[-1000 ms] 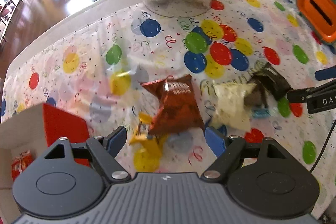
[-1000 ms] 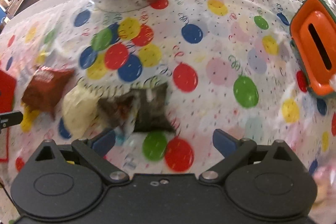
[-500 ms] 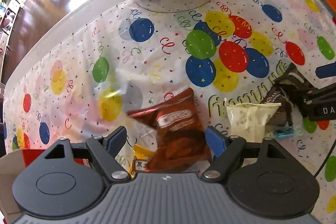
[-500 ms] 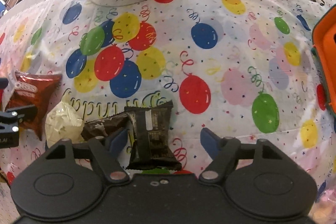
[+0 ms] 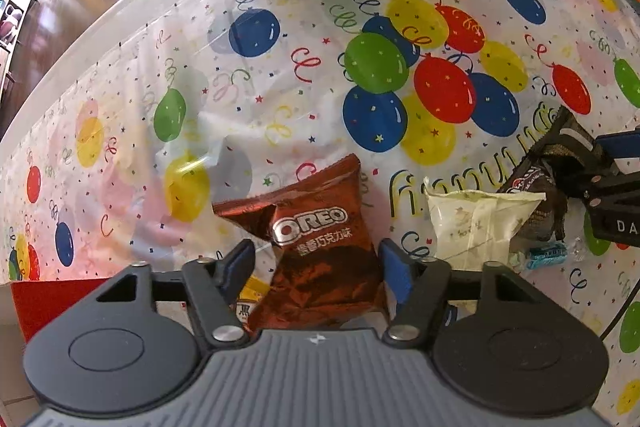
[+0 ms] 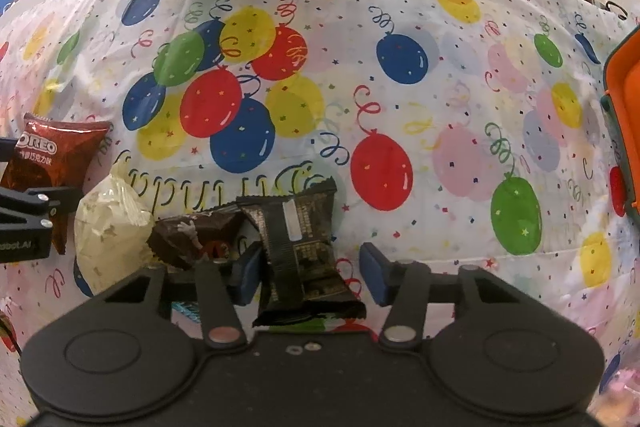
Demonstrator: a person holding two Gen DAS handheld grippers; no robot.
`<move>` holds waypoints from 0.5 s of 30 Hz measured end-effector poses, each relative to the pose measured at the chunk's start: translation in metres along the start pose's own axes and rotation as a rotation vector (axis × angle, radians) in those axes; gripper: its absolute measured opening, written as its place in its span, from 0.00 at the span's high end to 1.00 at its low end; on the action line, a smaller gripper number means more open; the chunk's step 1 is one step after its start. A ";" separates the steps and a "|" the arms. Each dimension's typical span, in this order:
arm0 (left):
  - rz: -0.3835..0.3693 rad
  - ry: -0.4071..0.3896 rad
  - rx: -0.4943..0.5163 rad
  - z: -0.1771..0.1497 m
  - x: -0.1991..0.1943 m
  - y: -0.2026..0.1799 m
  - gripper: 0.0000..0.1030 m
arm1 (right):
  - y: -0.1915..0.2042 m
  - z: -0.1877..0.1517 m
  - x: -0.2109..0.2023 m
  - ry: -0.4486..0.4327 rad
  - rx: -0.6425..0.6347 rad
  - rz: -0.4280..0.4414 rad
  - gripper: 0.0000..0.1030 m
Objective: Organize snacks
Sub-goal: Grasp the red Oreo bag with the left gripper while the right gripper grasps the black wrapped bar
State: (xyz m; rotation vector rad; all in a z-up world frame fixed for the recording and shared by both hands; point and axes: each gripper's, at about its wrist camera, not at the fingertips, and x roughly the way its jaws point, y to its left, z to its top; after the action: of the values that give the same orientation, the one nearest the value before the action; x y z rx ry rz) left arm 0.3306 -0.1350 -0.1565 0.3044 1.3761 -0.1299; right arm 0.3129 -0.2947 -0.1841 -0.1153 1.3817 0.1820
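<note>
Both grippers lowered, pointing steeply down; left gripper (image 5: 316,263) closing around Oreo packet (image 5: 320,251), right gripper (image 6: 306,273) around black packet (image 6: 304,251), neither clamped.

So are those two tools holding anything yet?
Not yet. The left tool is closing around the Oreo packet, near its lower half; the right tool is closing around the black packet. Pads show gaps.

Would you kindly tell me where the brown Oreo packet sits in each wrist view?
Left wrist: Oreo packet bottom centre, between the left hand-held gripper's closing jaws.
Right wrist: far left edge.
Shared landmark: cream packet beside it.
</note>
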 end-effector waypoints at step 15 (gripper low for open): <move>-0.026 -0.038 -0.039 -0.009 -0.012 0.005 0.58 | -0.005 -0.010 -0.019 -0.062 0.003 -0.030 0.69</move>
State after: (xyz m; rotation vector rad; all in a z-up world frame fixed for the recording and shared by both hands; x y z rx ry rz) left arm 0.3206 -0.1291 -0.1455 0.2505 1.3439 -0.1297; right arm 0.3013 -0.3028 -0.1674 -0.1266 1.3182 0.1577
